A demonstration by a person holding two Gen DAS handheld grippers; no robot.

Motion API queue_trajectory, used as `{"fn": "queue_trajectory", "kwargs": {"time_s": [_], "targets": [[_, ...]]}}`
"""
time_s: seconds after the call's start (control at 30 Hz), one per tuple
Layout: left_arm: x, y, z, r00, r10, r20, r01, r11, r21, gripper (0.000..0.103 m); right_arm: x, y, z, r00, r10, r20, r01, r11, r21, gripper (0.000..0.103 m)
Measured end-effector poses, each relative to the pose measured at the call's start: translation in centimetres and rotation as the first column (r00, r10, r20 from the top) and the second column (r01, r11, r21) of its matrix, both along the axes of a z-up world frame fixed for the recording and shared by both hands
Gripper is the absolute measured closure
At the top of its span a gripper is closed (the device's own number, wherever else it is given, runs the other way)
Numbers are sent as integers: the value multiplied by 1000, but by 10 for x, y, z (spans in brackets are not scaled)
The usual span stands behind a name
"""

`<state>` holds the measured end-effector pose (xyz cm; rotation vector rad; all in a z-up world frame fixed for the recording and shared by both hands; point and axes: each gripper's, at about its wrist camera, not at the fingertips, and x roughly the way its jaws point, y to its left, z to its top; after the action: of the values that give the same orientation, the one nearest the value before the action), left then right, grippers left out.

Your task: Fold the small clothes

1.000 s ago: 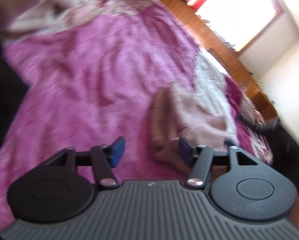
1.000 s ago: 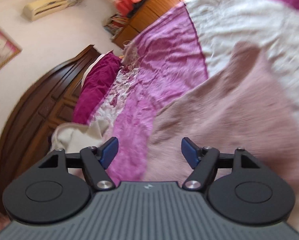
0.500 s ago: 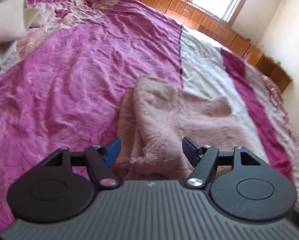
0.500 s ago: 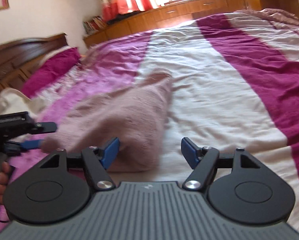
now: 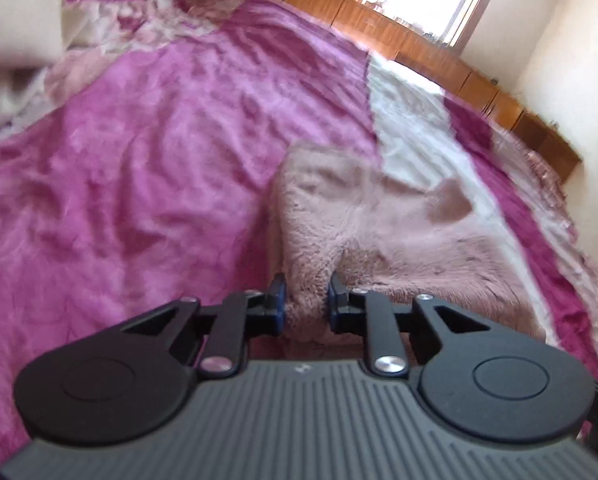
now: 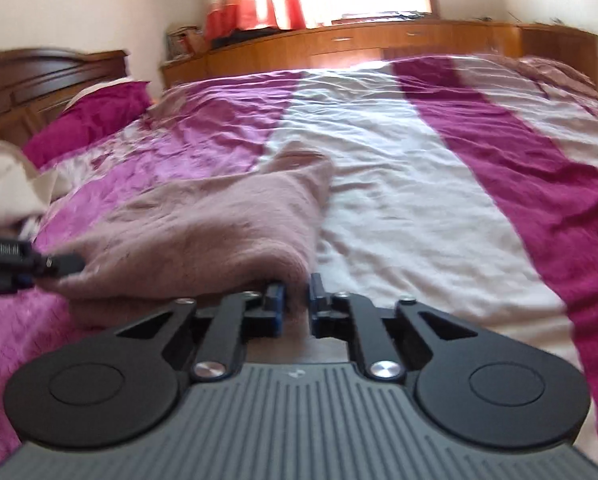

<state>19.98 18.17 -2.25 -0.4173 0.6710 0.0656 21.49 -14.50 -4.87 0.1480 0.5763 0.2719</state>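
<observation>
A fuzzy dusty-pink garment (image 5: 379, 224) lies on the bed, also in the right wrist view (image 6: 203, 224). My left gripper (image 5: 303, 300) is shut on its near left corner, with a bunch of pink fabric between the blue pads. It shows at the left edge of the right wrist view (image 6: 39, 268). My right gripper (image 6: 297, 304) is shut on the garment's near right corner, with fabric pinched between the pads.
The bedspread has pink (image 5: 147, 168), white (image 6: 399, 184) and magenta (image 6: 539, 168) stripes. A cream cloth (image 6: 3, 192) and a magenta pillow (image 6: 87, 120) lie by the dark headboard (image 6: 31, 76). Wooden cabinets (image 6: 379, 44) line the far wall under a window.
Both grippers were open half a second ago. Both have closed on the near edge of the pink garment, one at each corner. Both cameras have shifted a little.
</observation>
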Motion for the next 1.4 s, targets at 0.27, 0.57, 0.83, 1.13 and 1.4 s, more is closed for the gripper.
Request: {"fn": "queue_trajectory", "kwargs": {"time_s": [0.27, 0.57, 0.83, 1.13, 1.4], "targets": [[-18, -14, 30, 997, -59, 41, 55, 994, 94, 59, -9, -20, -3, 996, 28, -89, -19, 994, 104, 92], [-7, -33, 71, 988, -106, 113, 87, 983, 162, 102, 20, 7, 68, 990, 119, 70, -124, 988, 86, 94], [49, -48, 1, 985, -149, -88, 163, 971, 176, 102, 71, 53, 30, 992, 92, -87, -105, 983, -150, 102], [38, -44, 13, 992, -92, -83, 102, 986, 130, 101, 79, 40, 19, 981, 135, -143, -152, 982, -116, 103], [5, -39, 13, 993, -77, -90, 86, 991, 103, 100, 35, 28, 54, 982, 167, -93, -178, 975, -133, 103]]}}
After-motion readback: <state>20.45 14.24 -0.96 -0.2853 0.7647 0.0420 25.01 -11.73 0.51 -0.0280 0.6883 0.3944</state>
